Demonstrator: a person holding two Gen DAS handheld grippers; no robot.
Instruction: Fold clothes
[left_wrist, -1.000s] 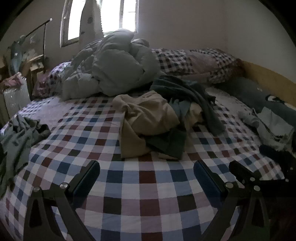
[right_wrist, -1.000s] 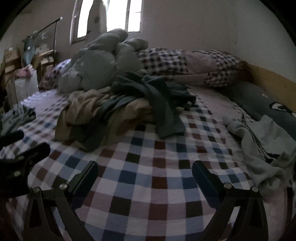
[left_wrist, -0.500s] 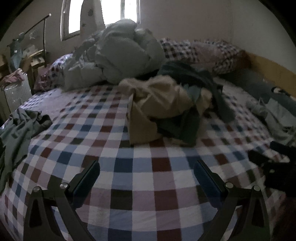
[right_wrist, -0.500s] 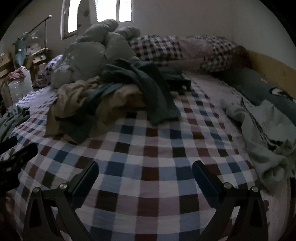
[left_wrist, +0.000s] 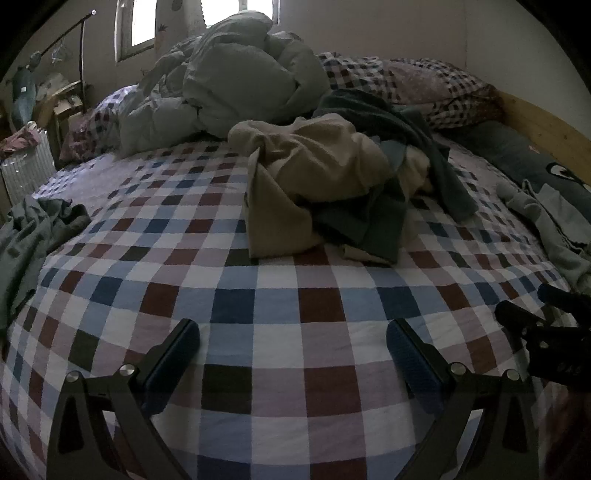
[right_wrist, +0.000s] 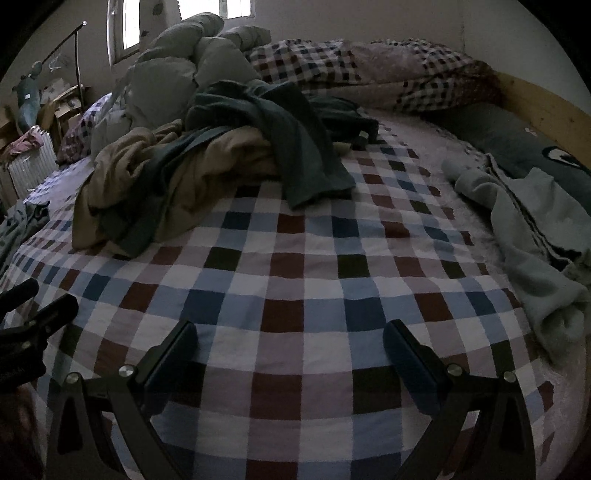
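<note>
both grippers gape empty — clothes pile (left_wrist: 332, 184) lies ahead.

A pile of clothes (left_wrist: 332, 192) lies mid-bed (left_wrist: 280, 317), before the heaped duvet (left_wrist: 236, 85) and pillows (left_wrist: 417, 81) at the head. One garment (left_wrist: 33, 236) hangs over the left edge; another (right_wrist: 532, 236) lies along the right edge.

One bed (left_wrist: 280, 317), one tangled clothes heap (left_wrist: 332, 173), two loose garments at the sides (left_wrist: 33, 229) (right_wrist: 524, 229), one crumpled duvet (left_wrist: 236, 81), two grippers (left_wrist: 293, 350) (right_wrist: 290, 347).
</note>
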